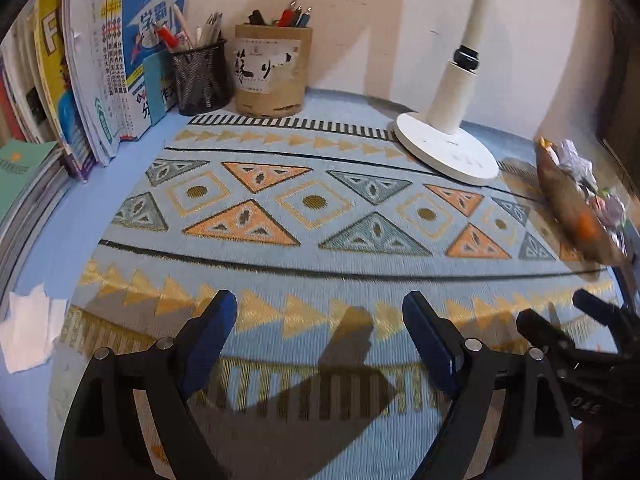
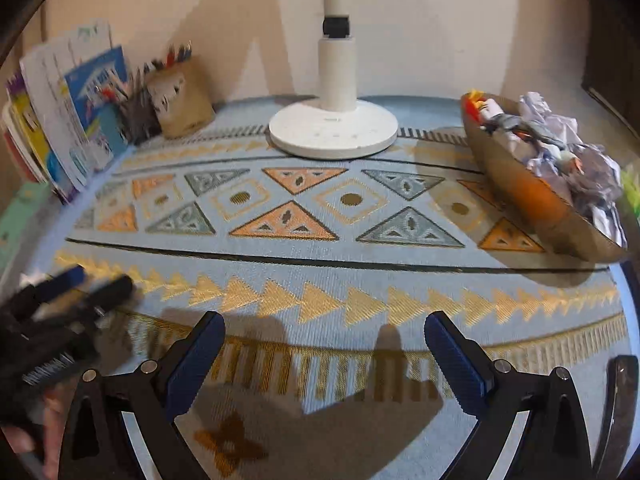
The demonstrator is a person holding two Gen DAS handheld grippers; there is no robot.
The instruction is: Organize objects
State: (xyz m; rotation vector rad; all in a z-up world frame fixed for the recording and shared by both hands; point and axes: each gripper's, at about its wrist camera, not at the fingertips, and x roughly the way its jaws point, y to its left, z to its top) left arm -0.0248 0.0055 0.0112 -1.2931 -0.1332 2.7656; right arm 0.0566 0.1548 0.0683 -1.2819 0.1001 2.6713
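Far left: a row of books (image 1: 92,80) stands against the wall, with crumpled tissue (image 1: 30,328) on the blue table edge (image 1: 132,148). Next come a mesh pen cup (image 1: 199,80) and a cardboard pen holder (image 1: 272,72). The left gripper (image 1: 320,320) hovers over the patterned cloth (image 1: 320,240), jaws apart, nothing between them. The lamp base (image 2: 334,132) sits behind. The right gripper (image 2: 324,340) is likewise spread wide and empty. The wooden tray (image 2: 532,196) of crumpled paper lies far right, well apart from both.
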